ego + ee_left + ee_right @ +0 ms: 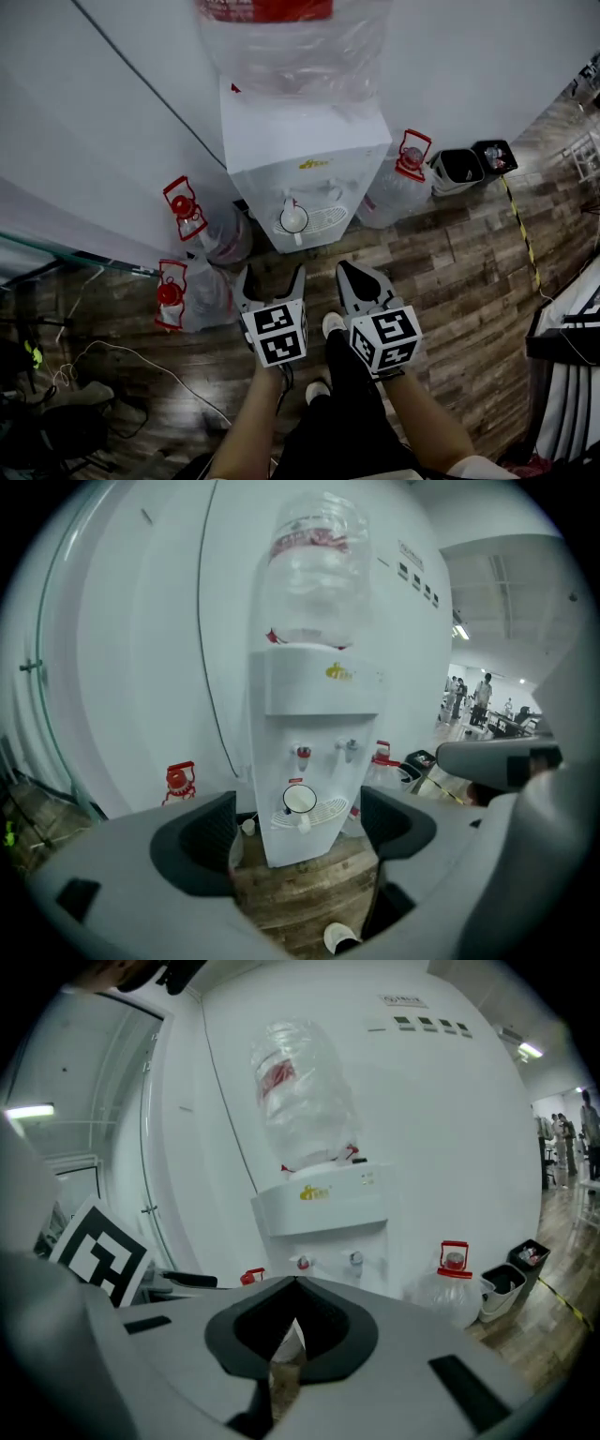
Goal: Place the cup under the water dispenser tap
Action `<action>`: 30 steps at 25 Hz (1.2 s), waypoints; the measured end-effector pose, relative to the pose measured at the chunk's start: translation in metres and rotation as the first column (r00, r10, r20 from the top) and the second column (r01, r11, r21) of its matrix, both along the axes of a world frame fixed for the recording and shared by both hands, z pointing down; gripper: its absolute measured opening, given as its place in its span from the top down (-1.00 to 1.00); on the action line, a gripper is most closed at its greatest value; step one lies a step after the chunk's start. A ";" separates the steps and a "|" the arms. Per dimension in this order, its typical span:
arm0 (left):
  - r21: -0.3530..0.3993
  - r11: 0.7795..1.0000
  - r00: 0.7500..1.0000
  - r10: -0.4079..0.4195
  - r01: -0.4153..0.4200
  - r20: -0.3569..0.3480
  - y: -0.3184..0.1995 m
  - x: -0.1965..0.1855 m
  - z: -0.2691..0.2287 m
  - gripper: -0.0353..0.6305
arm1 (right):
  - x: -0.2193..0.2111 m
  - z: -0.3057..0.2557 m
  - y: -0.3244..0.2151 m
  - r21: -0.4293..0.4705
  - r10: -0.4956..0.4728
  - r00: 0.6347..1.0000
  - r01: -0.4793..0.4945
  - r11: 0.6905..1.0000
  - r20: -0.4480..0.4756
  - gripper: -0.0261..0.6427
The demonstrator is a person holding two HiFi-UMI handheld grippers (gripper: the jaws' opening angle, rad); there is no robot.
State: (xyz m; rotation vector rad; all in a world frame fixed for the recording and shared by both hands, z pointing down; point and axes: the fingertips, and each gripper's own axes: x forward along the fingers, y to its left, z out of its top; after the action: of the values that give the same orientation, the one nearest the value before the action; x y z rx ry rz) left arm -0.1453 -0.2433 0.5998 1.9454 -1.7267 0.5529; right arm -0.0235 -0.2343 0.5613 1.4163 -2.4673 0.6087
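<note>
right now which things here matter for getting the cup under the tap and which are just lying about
Job in hand: cup, water dispenser, red tap, left gripper with fingers apart, right gripper with fingers together.
Lying about: spare water jugs, two bins by the wall.

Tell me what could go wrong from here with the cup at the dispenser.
The cup stands free on the small drip tray; the open left claw, reaching in, could knock it off. Also, water jugs crowd the floor beside the dispenser, so a step forward might kick one.
</note>
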 end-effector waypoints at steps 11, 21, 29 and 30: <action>0.013 0.995 0.995 0.098 -0.099 0.030 0.114 -0.014 -0.128 -0.38 | 0.021 -0.119 0.089 -0.005 0.079 0.997 -0.079 0.997 -0.003 0.86; 0.100 0.981 0.986 0.167 -0.166 -0.001 0.184 0.010 -0.212 -0.05 | 0.020 -0.203 0.153 0.041 0.021 1.000 -0.020 0.999 -0.014 0.86; 0.184 0.969 0.986 0.167 -0.165 0.005 0.231 0.038 -0.271 0.20 | 0.046 -0.258 0.196 0.096 -0.020 1.000 0.020 0.995 0.006 0.86; 0.196 0.966 0.985 0.170 -0.168 0.008 0.234 0.043 -0.278 0.24 | 0.049 -0.261 0.202 0.097 -0.024 1.000 0.023 0.995 0.011 0.86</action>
State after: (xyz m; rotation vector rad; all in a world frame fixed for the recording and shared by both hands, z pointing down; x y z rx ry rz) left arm -0.1019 -0.0093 0.3221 2.2447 -1.6739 0.4458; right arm 0.0257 -0.0326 0.3001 1.4199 -2.5505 0.5003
